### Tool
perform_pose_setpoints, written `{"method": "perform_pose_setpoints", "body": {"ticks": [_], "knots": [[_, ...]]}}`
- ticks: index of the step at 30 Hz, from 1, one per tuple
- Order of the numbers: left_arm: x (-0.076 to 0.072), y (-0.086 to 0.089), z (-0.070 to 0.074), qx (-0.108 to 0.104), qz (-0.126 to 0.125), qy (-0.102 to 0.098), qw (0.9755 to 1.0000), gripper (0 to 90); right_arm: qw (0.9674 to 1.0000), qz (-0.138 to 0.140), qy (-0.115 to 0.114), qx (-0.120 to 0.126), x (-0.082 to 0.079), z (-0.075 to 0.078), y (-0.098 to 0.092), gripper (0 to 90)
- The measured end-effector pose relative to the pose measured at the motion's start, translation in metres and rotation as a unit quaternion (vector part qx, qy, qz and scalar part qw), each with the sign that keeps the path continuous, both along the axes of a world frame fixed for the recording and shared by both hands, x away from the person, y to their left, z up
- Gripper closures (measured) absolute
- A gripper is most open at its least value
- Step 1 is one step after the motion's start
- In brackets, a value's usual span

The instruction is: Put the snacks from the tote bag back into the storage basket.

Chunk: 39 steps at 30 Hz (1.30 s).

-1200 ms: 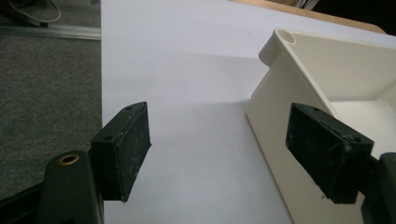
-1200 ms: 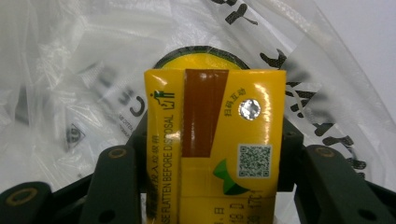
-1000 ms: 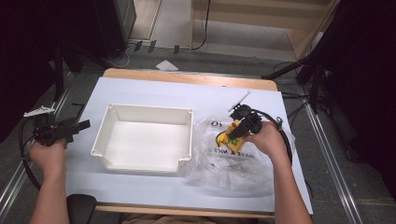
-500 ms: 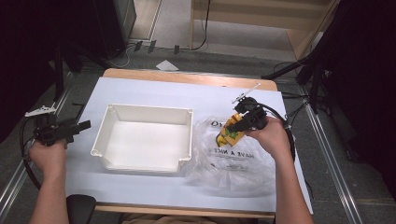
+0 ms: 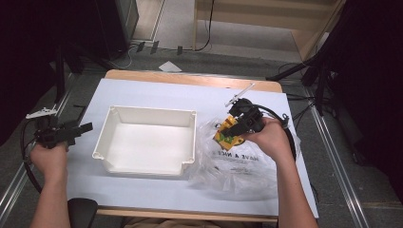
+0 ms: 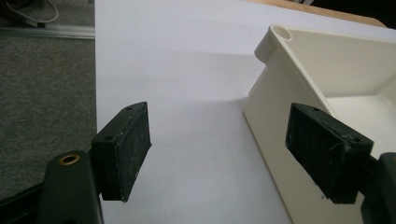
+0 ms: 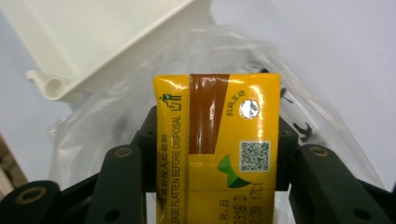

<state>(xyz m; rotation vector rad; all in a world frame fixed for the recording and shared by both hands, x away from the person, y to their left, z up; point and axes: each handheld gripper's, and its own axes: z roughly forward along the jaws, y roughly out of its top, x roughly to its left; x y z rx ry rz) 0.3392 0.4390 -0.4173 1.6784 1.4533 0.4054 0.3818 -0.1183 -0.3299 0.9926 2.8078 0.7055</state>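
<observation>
A yellow drink carton [image 7: 217,144] with a brown stripe is clamped between the jaws of my right gripper [image 7: 217,186]. In the high view the right gripper [image 5: 234,129] holds the carton [image 5: 227,136] lifted above a crumpled clear plastic bag [image 5: 242,164] with black print. The white plastic bin [image 5: 147,140] stands left of the bag, nothing visible inside it. My left gripper [image 5: 80,129] hovers at the table's left edge, jaws wide apart with nothing between them; in the left gripper view the bin's corner [image 6: 280,35] lies just right of the left gripper [image 6: 233,154].
The table has a pale blue-white top [image 5: 157,95] with a wooden far edge [image 5: 190,78]. Cables trail from both grippers. Metal rails and dark stands flank the table on both sides.
My right gripper has risen and shifted slightly, lifting the yellow carton up off the plastic bag. The left hand has stayed put.
</observation>
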Motion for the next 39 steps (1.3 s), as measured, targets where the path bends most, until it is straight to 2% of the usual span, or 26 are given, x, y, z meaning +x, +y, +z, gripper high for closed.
{"method": "perform_pose_setpoints", "body": {"ticks": [2,4,5,10,13,17,21,22,27,33,39], "knots": [[0.002,-0.001,-0.001,0.001,0.000,0.003,1.0000,23.3,0.9998,0.018,-0.002,0.002,-0.002,0.003,0.007,54.8],[0.002,-0.002,-0.001,0.000,0.000,0.004,1.0000,23.3,0.9997,0.024,-0.004,0.005,-0.003,0.005,0.011,54.8],[0.001,-0.002,-0.001,-0.002,-0.002,0.000,1.0000,23.3,0.9991,0.040,-0.006,0.015,-0.006,0.008,0.020,54.8],[0.000,0.000,0.000,-0.006,0.000,-0.001,1.0000,23.2,0.9974,0.065,-0.004,0.031,-0.007,0.011,0.032,54.9],[0.000,0.001,-0.001,-0.005,0.001,0.001,1.0000,23.2,0.9966,0.077,-0.001,0.028,-0.006,0.013,0.040,54.8],[0.000,0.001,-0.001,-0.008,0.000,0.000,1.0000,23.2,0.9959,0.089,-0.002,0.017,-0.004,0.019,0.048,54.9],[0.000,0.000,0.000,-0.010,0.000,-0.001,1.0000,23.2,0.9951,0.097,-0.003,0.020,-0.004,0.025,0.054,54.9],[0.000,0.000,0.000,-0.009,0.000,-0.001,1.0000,23.1,0.9942,0.103,-0.007,0.031,-0.003,0.028,0.058,54.8],[-0.001,0.000,0.000,-0.009,0.001,-0.001,1.0000,23.1,0.9921,0.117,-0.010,0.045,-0.002,0.033,0.066,54.9],[-0.001,0.001,0.000,-0.011,0.000,-0.003,0.9999,23.1,0.9910,0.126,-0.013,0.044,0.000,0.037,0.082,54.9],[-0.001,0.002,0.000,-0.013,0.001,-0.004,0.9999,23.1,0.9872,0.148,-0.014,0.058,0.004,0.035,0.099,54.9]]}}
